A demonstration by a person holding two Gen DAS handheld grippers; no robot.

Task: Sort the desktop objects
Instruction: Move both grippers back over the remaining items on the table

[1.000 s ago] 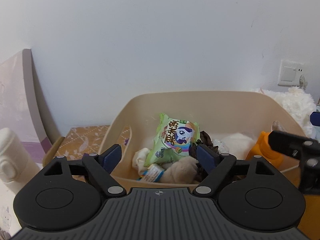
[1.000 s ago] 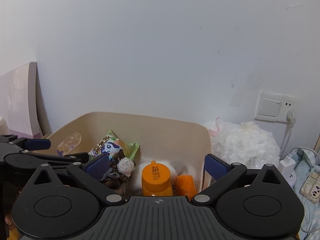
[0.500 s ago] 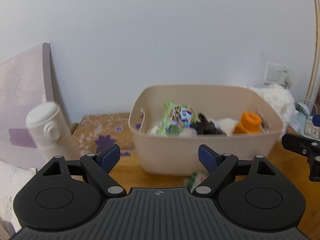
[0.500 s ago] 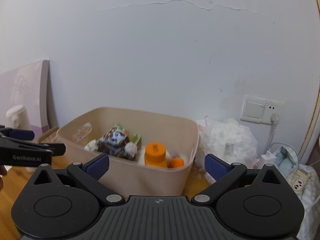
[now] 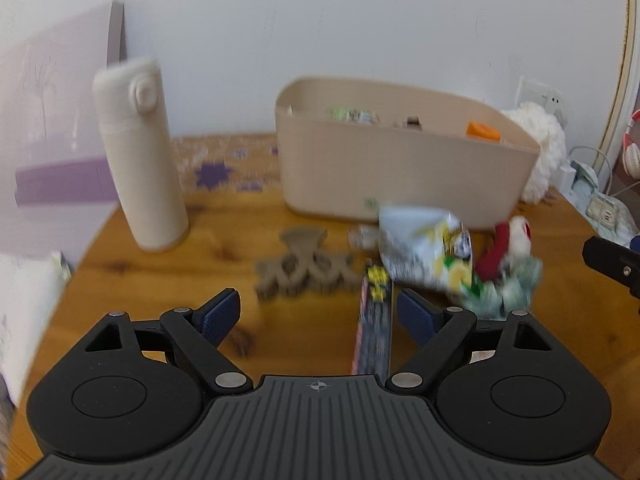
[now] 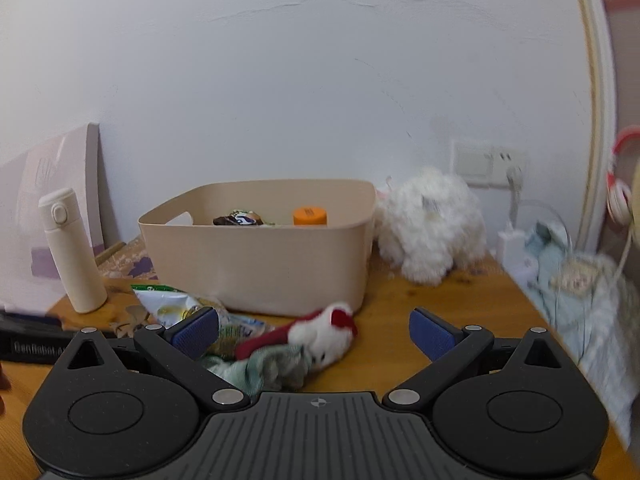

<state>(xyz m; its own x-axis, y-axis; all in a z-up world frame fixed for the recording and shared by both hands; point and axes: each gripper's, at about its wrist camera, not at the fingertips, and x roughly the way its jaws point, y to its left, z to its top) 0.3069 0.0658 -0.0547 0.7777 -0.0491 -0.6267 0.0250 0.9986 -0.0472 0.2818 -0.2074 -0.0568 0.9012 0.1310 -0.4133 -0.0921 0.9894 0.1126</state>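
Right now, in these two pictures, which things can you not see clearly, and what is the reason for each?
- Bin contents: both views, the front wall hides all but the orange cap and some wrapper tops.
- Snack bag print: left wrist view, motion blur.
- Flat box: left wrist view, near end hidden behind the left gripper.
- Green cloth: right wrist view, partly behind the right gripper.

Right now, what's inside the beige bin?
Above the beige bin's rim show an orange bottle cap, a dark patterned snack packet and a green packet's top. The wall covers everything lower, floor included.
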